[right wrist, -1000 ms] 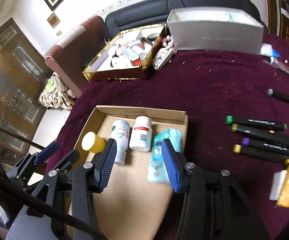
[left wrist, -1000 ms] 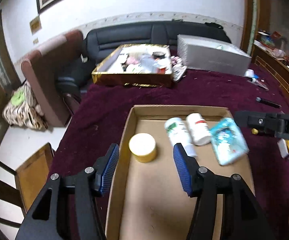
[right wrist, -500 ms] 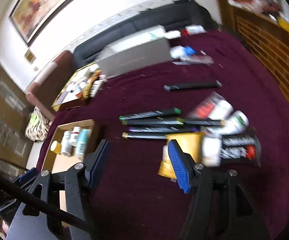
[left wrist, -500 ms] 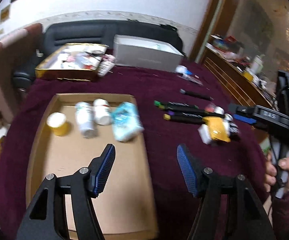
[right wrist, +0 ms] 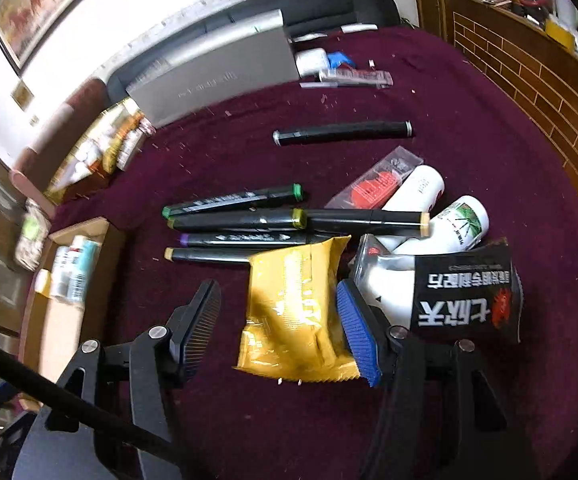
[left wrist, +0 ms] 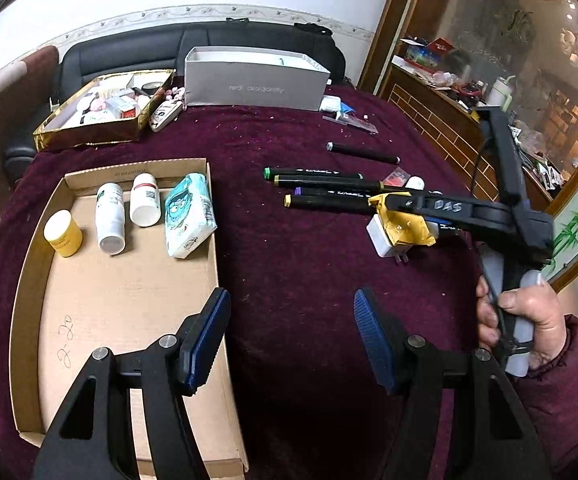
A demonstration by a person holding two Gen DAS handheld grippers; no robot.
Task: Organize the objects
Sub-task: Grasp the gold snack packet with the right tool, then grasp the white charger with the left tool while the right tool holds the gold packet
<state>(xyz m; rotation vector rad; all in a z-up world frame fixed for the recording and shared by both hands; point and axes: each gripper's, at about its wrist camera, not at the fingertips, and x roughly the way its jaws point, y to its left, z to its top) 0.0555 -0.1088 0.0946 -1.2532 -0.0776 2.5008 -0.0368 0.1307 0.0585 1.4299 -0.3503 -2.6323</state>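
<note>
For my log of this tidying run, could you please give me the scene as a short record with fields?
surface: maroon cloth
tray: yellow jar, two white bottles, tissue pack
markers: loose on the cloth
left gripper: open, empty
right gripper: open, around the yellow packet

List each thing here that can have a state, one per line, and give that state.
Left hand-held gripper: open, empty.
Right hand-held gripper: open around yellow packet, not shut.
Cardboard tray: open, partly filled.
Grey box: lid off.
Yellow jar: capped, upright.
Two white bottles: capped, lying down.
Markers: capped, lying flat.
</note>
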